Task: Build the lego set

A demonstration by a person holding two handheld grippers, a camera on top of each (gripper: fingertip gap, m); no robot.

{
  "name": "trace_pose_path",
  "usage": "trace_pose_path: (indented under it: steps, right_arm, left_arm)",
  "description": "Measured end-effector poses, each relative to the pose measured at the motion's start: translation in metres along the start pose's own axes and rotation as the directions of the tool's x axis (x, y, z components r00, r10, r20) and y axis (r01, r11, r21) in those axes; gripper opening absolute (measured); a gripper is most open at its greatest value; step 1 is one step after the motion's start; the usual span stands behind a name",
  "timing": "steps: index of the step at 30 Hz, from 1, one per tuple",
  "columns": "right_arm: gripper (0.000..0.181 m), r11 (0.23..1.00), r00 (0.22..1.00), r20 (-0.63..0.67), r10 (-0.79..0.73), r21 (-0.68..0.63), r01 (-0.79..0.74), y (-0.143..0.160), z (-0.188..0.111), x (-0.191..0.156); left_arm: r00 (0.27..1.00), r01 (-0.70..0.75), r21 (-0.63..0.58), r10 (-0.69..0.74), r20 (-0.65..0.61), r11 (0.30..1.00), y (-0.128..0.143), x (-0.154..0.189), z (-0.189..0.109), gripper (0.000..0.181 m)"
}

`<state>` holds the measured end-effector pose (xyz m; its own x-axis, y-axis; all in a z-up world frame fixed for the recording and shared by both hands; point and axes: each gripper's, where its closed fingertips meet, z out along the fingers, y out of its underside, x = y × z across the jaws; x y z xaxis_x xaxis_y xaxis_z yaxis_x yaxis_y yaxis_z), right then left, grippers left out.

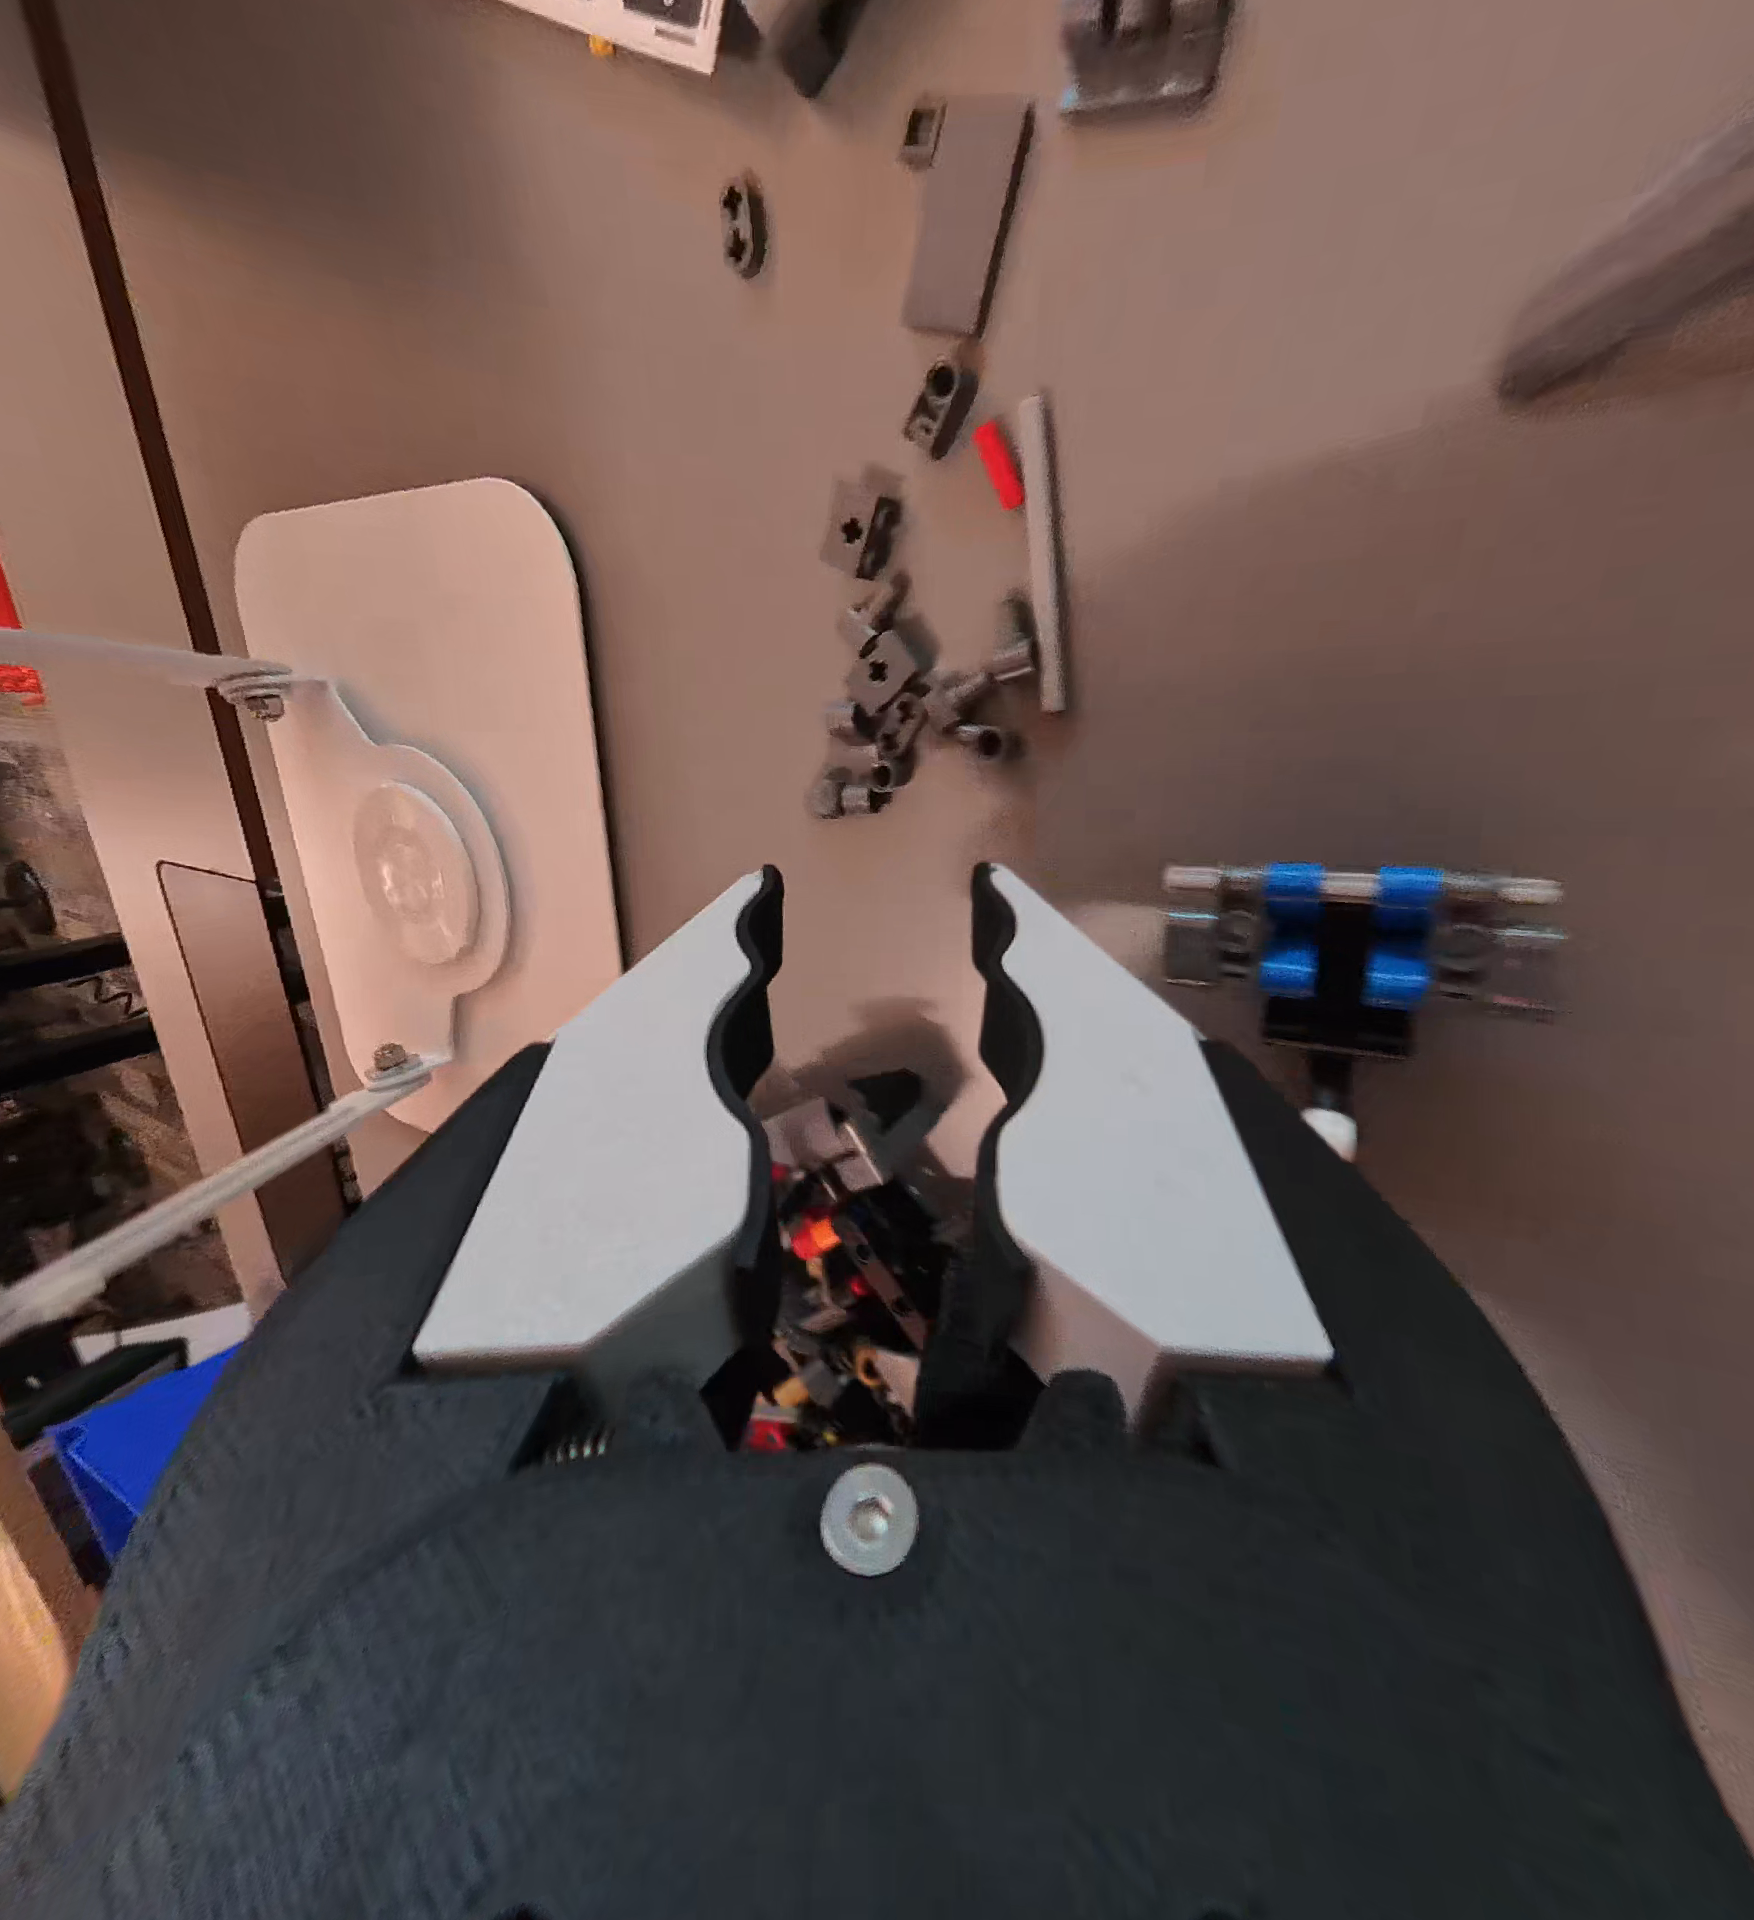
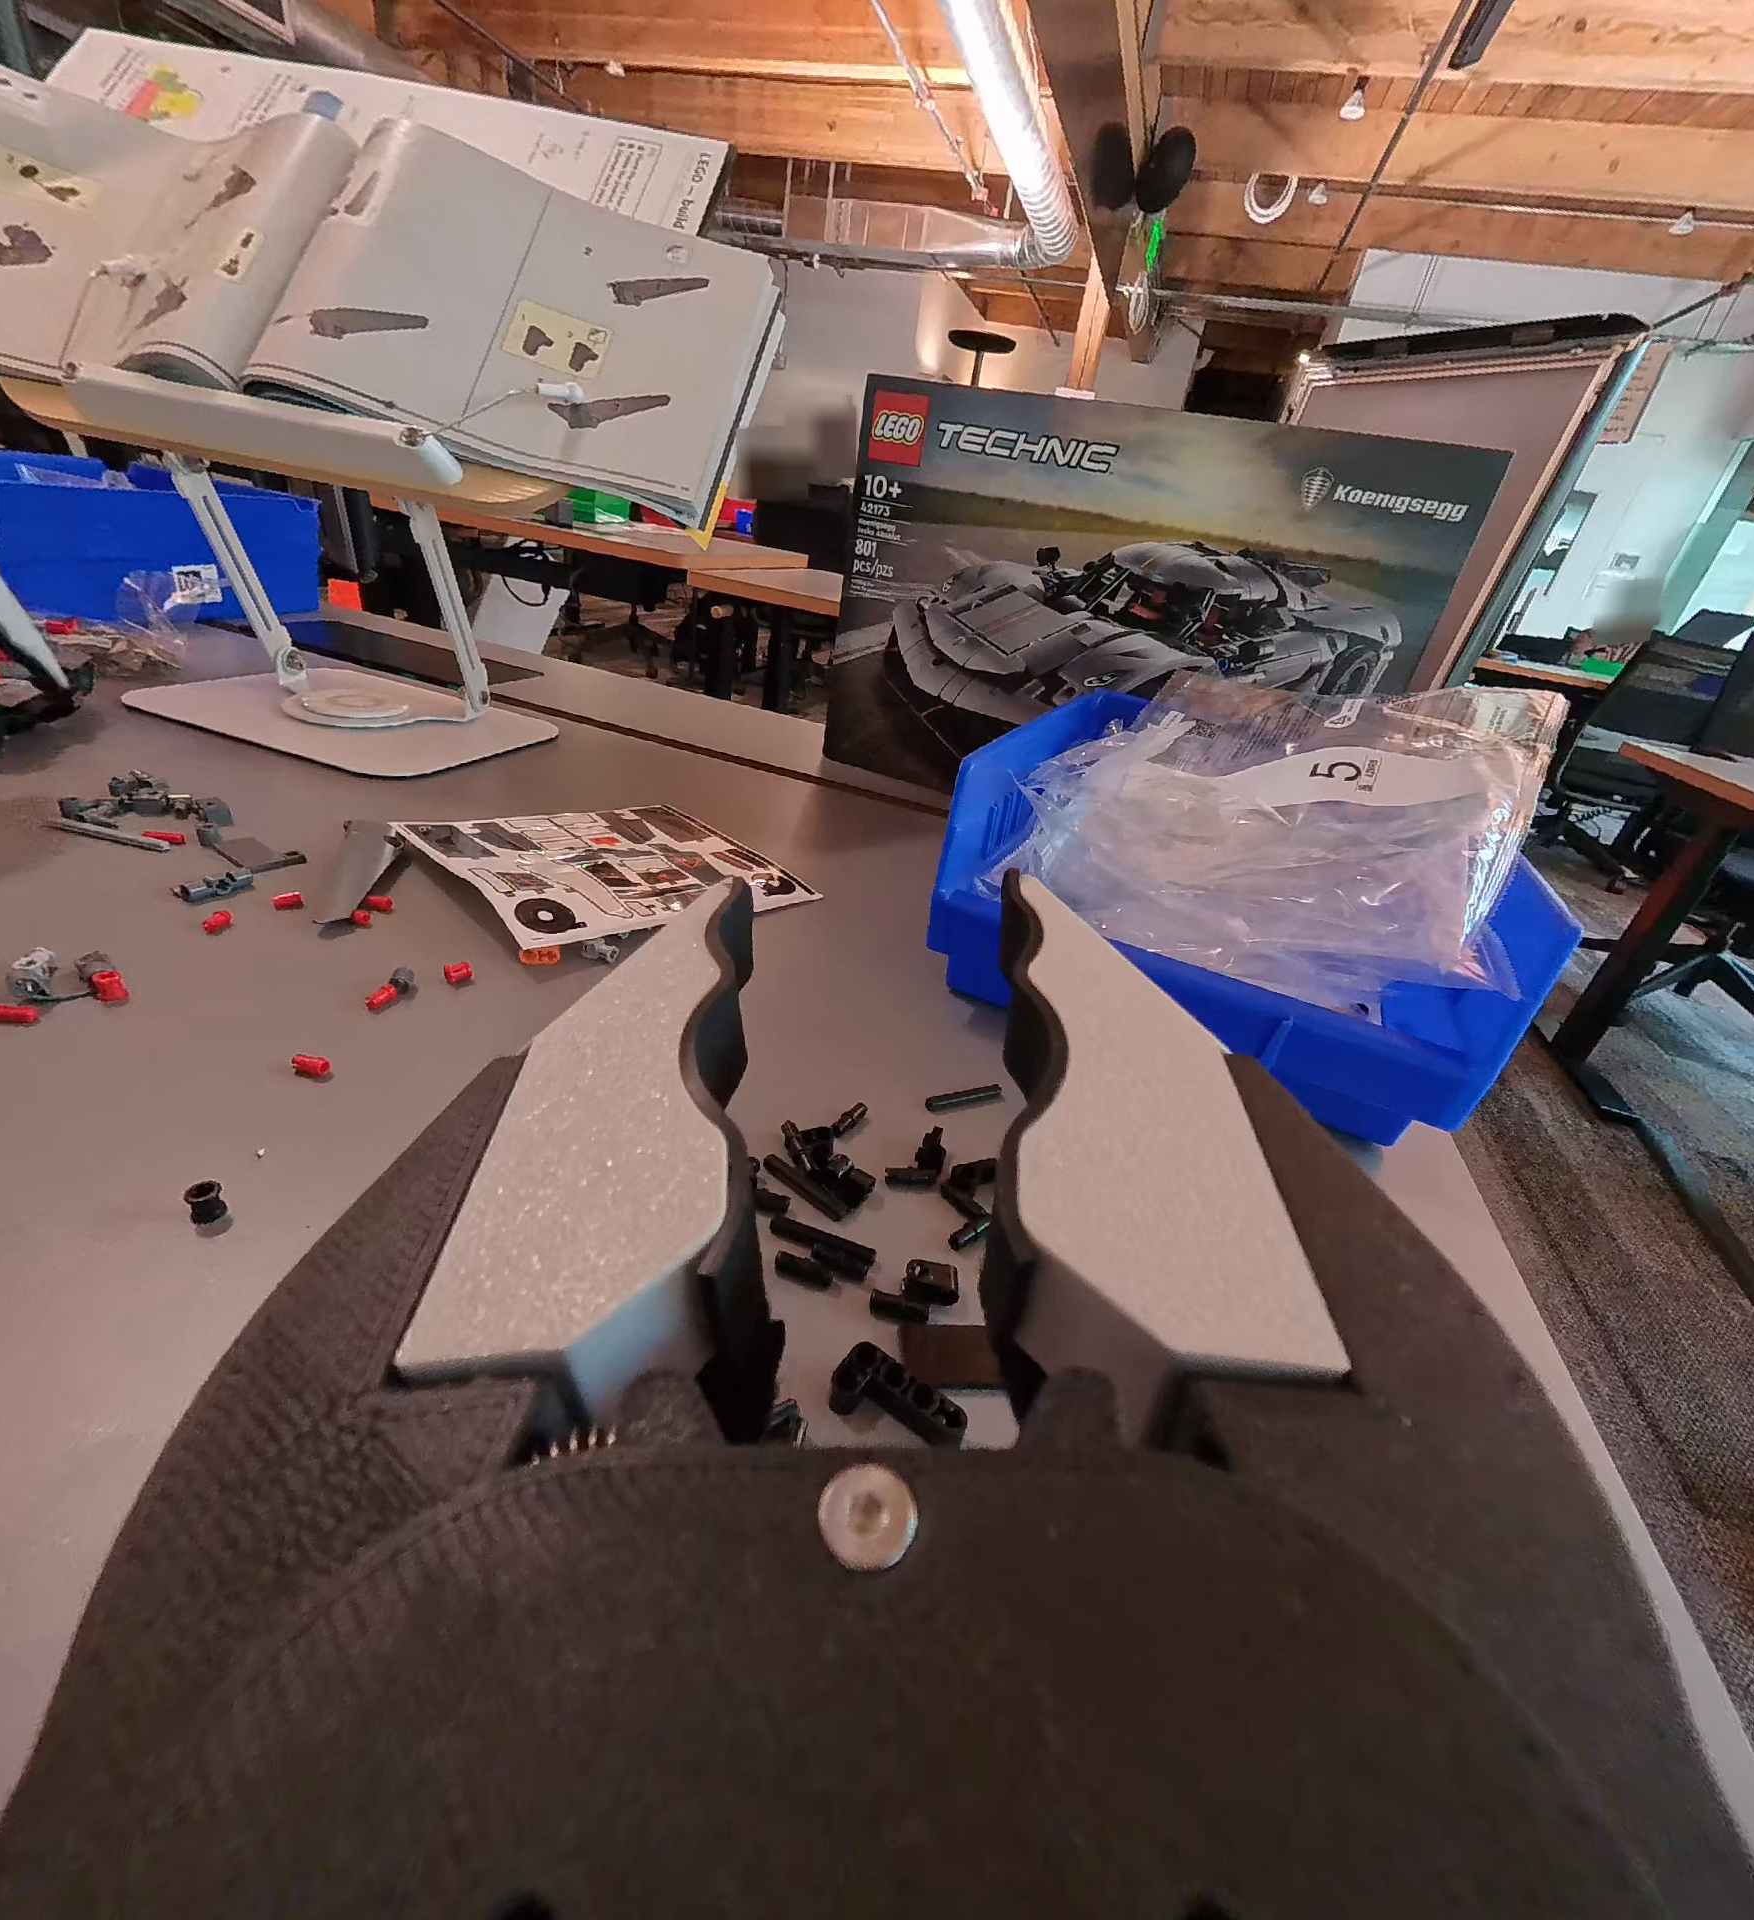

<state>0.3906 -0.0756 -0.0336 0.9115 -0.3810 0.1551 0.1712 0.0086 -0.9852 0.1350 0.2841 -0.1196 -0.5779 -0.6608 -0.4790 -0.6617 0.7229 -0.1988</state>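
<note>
Nearest, low in the right wrist view, the right hand-held gripper hangs with fingers apart and empty, tilted down over scattered black pins on the bench; these lie directly below and between its fingers, long axes mixed. The left hand-held gripper, also parted, points down over a mixed brick pile. Farther, at right of frame, lies the blue-clipped sub-assembly.

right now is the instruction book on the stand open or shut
Open: the instruction booklet lies spread on its white stand, both pages showing, held down by wire page holders.
</note>
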Motion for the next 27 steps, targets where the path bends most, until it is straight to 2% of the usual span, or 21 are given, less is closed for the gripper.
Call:
trace_pose_path:
  steps: [5,12,19,23,27]
  right_arm:
    - [0.046,1.000,1.000,0.009,-0.018,-0.019,0.018,0.003,0.002,-0.002]
    - [0.046,0.999,1.000,0.012,-0.027,-0.020,0.027,0.003,0.002,-0.003]
    - [0.046,1.000,1.000,0.013,-0.019,-0.014,0.019,0.002,0.001,-0.003]
    - [0.046,1.000,1.000,0.012,-0.019,-0.012,0.019,0.002,0.001,-0.003]
    - [0.046,1.000,1.000,0.012,-0.015,-0.008,0.015,0.001,0.001,-0.002]
  left_arm:
    - [0.998,-0.053,-0.039,0.052,-0.024,0.998,-0.002,-0.007,0.017,0.033]
    - [0.993,-0.102,-0.069,0.097,-0.070,0.992,-0.001,0.001,0.034,0.029]
    - [0.991,-0.074,-0.055,0.067,-0.115,0.996,-0.001,0.006,0.037,0.014]
    - [0.980,-0.083,-0.057,0.071,-0.188,0.995,0.002,0.017,0.029,0.017]
    - [0.989,-0.073,-0.085,0.061,-0.136,0.994,0.009,0.005,0.032,0.024]
